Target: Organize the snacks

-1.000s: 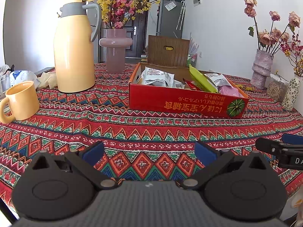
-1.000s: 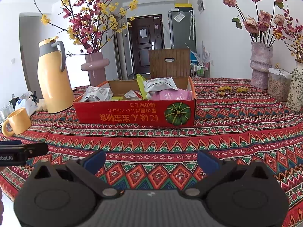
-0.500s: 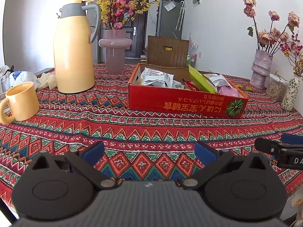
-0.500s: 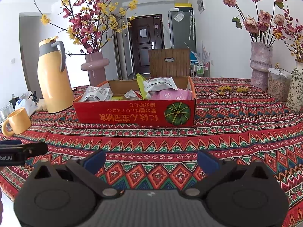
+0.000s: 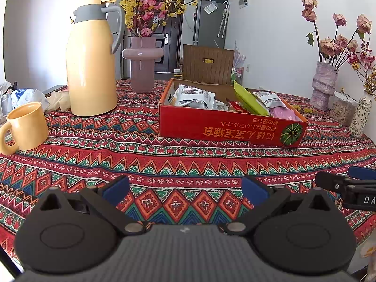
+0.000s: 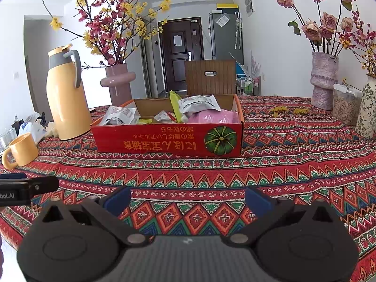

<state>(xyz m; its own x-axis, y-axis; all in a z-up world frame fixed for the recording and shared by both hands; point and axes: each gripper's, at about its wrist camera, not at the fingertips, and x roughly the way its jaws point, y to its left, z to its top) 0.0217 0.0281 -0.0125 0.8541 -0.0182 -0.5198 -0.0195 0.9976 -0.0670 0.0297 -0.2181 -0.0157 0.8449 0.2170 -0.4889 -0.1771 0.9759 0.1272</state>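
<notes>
A red cardboard box (image 5: 225,127) (image 6: 169,141) stands on the patterned tablecloth, filled with several snack packets: a silver pouch (image 5: 195,95) (image 6: 198,103), a green packet (image 5: 250,98) (image 6: 175,104) and a pink packet (image 5: 283,114) (image 6: 212,118). My left gripper (image 5: 185,189) hovers low over the cloth well in front of the box, open and empty. My right gripper (image 6: 188,198) hangs at a similar distance from the box, open with nothing between its blue pads. Each gripper's tip shows at the edge of the other's view.
A tall yellow thermos (image 5: 90,58) (image 6: 64,94), a yellow mug (image 5: 24,125) (image 6: 21,150) and a pink vase of blossoms (image 5: 142,63) (image 6: 118,82) stand left of the box. Vases of dried roses (image 5: 325,85) (image 6: 324,80) and a jar (image 6: 345,104) line the right edge.
</notes>
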